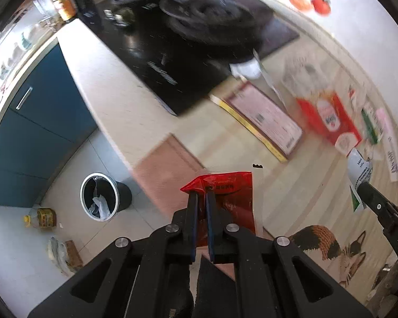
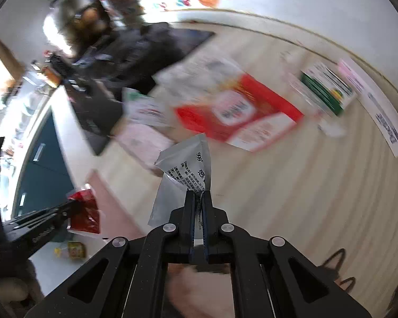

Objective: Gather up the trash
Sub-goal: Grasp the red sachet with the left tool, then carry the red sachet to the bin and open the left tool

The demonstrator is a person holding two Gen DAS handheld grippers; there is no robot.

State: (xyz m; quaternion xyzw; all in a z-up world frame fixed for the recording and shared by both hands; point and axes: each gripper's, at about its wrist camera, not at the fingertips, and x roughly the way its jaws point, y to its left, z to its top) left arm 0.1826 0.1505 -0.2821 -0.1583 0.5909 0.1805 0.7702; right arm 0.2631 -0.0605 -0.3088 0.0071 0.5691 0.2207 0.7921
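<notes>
We see the left hand-held gripper (image 1: 202,194) clenched on the top edge of a red wrapper (image 1: 232,201), which hangs from its tips above the pink mat (image 1: 167,164) at the counter (image 1: 111,98) edge. The right hand-held gripper (image 2: 199,194) is clamped on a grey and white sachet (image 2: 188,161) printed with black text, the sachet sticking up and forward from between the two fingers. In the left wrist view the right hand-held gripper enters at about 4 o'clock with that sachet at its tip, and in the right wrist view the left one shows at about 9 o'clock with the red wrapper. On the floor at about 8 o'clock in the left view stands a black trash bin (image 1: 103,197) with a light rim and a crumpled bag inside, well apart from both wrappers; a yellow-capped bottle (image 1: 41,218) lies near it at 8 o'clock. Still lying on the counter are a red and white carton (image 1: 331,122) at about 2 o'clock, a flat pink box with a yellow edge (image 1: 262,119) just beside it, and a green and white box (image 2: 326,90) toward the wall. A black stove top (image 1: 172,61) with a dark pan (image 1: 212,18) sits at about 12 o'clock, much blurred, and dark bottles (image 1: 85,2) stand at its far corner at 11 o'clock. Blue cabinet doors (image 1: 39,122) run below the counter at 9 o'clock.
</notes>
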